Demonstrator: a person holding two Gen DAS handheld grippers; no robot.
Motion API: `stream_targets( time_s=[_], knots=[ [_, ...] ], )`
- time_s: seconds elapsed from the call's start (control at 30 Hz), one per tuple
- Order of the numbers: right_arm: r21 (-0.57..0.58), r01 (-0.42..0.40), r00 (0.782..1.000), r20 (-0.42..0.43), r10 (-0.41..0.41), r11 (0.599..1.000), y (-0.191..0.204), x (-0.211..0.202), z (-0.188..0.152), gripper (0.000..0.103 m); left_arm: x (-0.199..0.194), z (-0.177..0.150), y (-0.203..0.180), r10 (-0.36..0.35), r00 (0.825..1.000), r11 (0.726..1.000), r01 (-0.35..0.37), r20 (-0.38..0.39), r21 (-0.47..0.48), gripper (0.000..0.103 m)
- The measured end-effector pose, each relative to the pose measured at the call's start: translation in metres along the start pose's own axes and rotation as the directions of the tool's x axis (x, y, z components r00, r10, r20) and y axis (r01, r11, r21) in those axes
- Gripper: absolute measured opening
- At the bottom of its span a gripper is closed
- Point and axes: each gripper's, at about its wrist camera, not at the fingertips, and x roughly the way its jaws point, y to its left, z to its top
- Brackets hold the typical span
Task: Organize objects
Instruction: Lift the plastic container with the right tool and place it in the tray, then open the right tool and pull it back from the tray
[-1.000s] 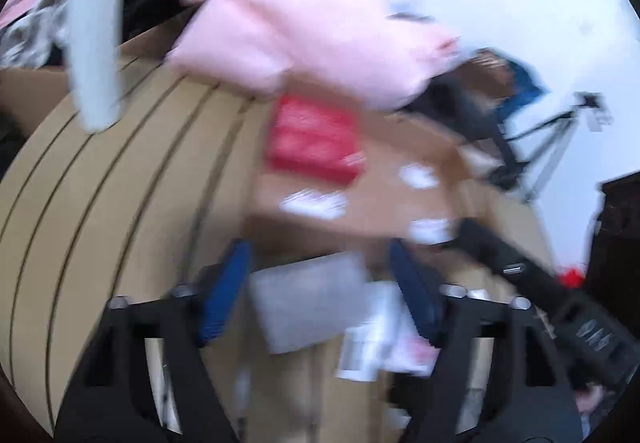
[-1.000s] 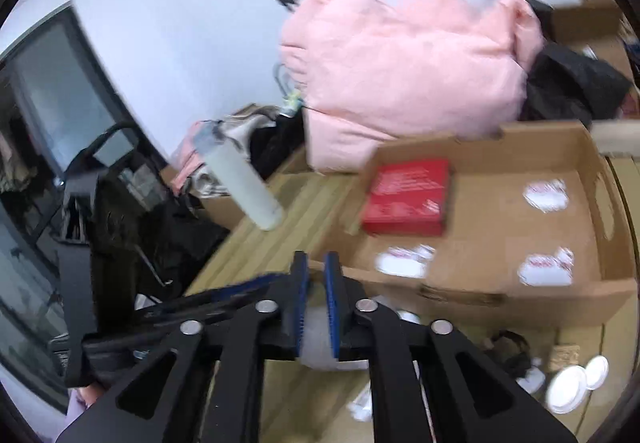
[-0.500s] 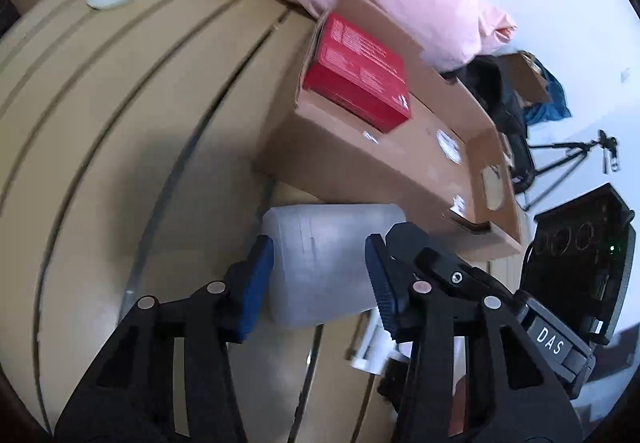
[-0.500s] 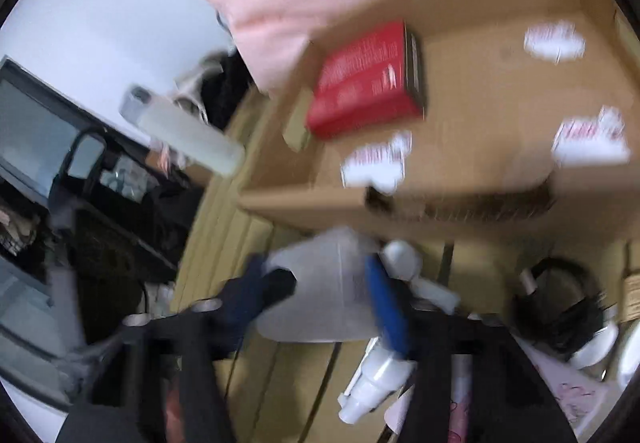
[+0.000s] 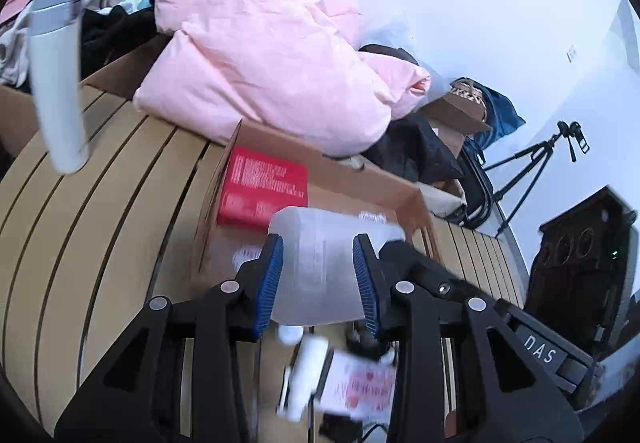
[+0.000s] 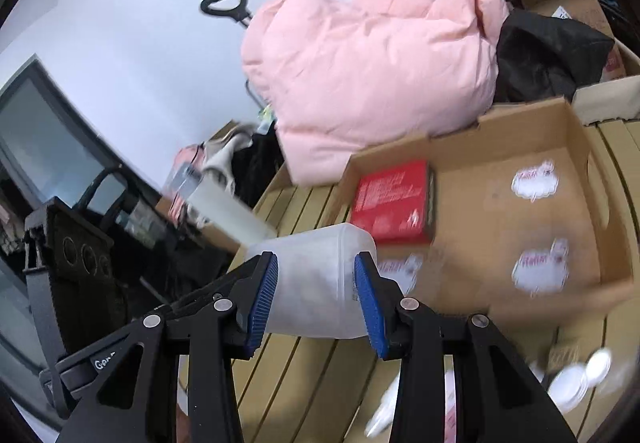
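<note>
Both tongs squeeze one cloudy white plastic jug (image 5: 320,263), still closing on it. The left gripper (image 5: 318,285) and right gripper (image 6: 316,293) hold it up above the wooden slat table (image 5: 100,203), just before the open brown cardboard box (image 6: 520,211) with a flat red box (image 6: 394,201) inside.

We see a translucent white plastic jug (image 5: 320,267) lying on its side, lifted off the slatted wooden table (image 5: 100,203) at the near wall of an open cardboard box (image 6: 520,227). A red carton (image 6: 394,201) lies flat in the box's far left corner, among white stickers (image 6: 536,183) on the floor.
</note>
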Motion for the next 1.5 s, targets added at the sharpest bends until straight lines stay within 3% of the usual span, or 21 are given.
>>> stream_targets(
  time_s=[0.1,0.23,0.33,0.43,0.5,0.53,0.63,0.7,0.8,0.97,1.17,1.27,1.3,1.37,1.4,1.43,1.5],
  knots=[
    [0.077,0.006,1.000,-0.025,-0.004,0.997,-0.027,0.024,0.006,0.043,0.033,0.003,0.008,0.012,0.999,1.000,-0.013,-0.048,-0.008,0.030],
    [0.157,0.021,0.995,-0.096,-0.006,0.987,-0.057,0.065,-0.004,0.043,0.063,-0.004,0.028,0.113,0.990,0.993,-0.115,-0.086,-0.019,0.030],
    [0.152,-0.014,0.997,-0.072,0.025,0.988,-0.060,0.076,-0.006,0.042,0.063,-0.009,0.041,0.194,0.978,0.980,-0.196,-0.075,-0.025,0.053],
    [0.093,0.023,0.997,-0.069,-0.016,0.995,-0.051,0.073,-0.003,0.059,0.051,-0.010,0.043,0.173,0.983,0.985,-0.173,-0.062,-0.006,0.061],
    [0.064,0.065,0.997,-0.046,-0.062,0.996,-0.047,0.065,0.000,0.080,0.038,-0.010,0.038,0.218,0.976,0.976,-0.218,0.006,0.028,0.077],
    [0.049,0.111,0.994,-0.023,-0.110,0.993,-0.045,0.059,0.001,0.087,0.033,-0.010,0.036,0.235,0.972,0.971,-0.235,0.024,0.047,0.078],
    [0.000,0.169,0.986,-0.006,-0.169,0.986,-0.037,0.038,0.002,0.087,0.019,-0.008,0.027,0.286,0.958,0.951,-0.288,0.035,0.115,0.080],
    [-0.032,0.208,0.978,0.005,-0.208,0.978,-0.031,0.021,0.000,0.087,-0.003,-0.012,0.020,0.345,0.936,0.922,-0.352,0.069,0.159,0.080],
    [-0.100,0.291,0.957,0.023,-0.291,0.951,-0.014,-0.020,-0.008,0.087,-0.048,-0.025,0.011,0.389,0.913,0.891,-0.407,0.124,0.199,0.087],
    [-0.223,0.382,0.924,0.064,-0.378,0.897,0.013,-0.127,-0.035,0.087,-0.141,-0.047,-0.004,0.376,0.911,0.879,-0.408,0.168,0.247,0.088],
    [-0.281,0.490,0.872,0.165,-0.461,0.825,0.039,-0.296,-0.078,0.087,-0.284,-0.049,-0.008,0.329,0.923,0.905,-0.368,0.200,0.214,0.093],
    [-0.291,0.492,0.870,0.169,-0.463,0.820,0.050,-0.375,-0.097,0.087,-0.352,-0.055,-0.012,0.298,0.926,0.910,-0.349,0.233,0.222,0.100],
    [-0.294,0.496,0.869,0.175,-0.464,0.817,0.054,-0.393,-0.101,0.087,-0.370,-0.056,-0.013,0.305,0.920,0.905,-0.361,0.245,0.226,0.101],
    [-0.315,0.523,0.853,0.193,-0.486,0.792,0.065,-0.440,-0.107,0.087,-0.410,-0.061,-0.017,0.359,0.889,0.876,-0.426,0.284,0.227,0.101],
    [-0.329,0.550,0.835,0.206,-0.510,0.768,0.073,-0.468,-0.111,0.087,-0.419,-0.062,-0.019,0.367,0.881,0.869,-0.440,0.298,0.228,0.101],
    [-0.338,0.569,0.822,0.215,-0.527,0.750,0.078,-0.484,-0.114,0.087,-0.437,-0.067,-0.021,0.370,0.871,0.865,-0.450,0.322,0.223,0.101],
    [-0.364,0.606,0.795,0.235,-0.559,0.707,0.090,-0.516,-0.121,0.087,-0.465,-0.077,-0.024,0.348,0.869,0.877,-0.435,0.351,0.206,0.103]
  ],
)
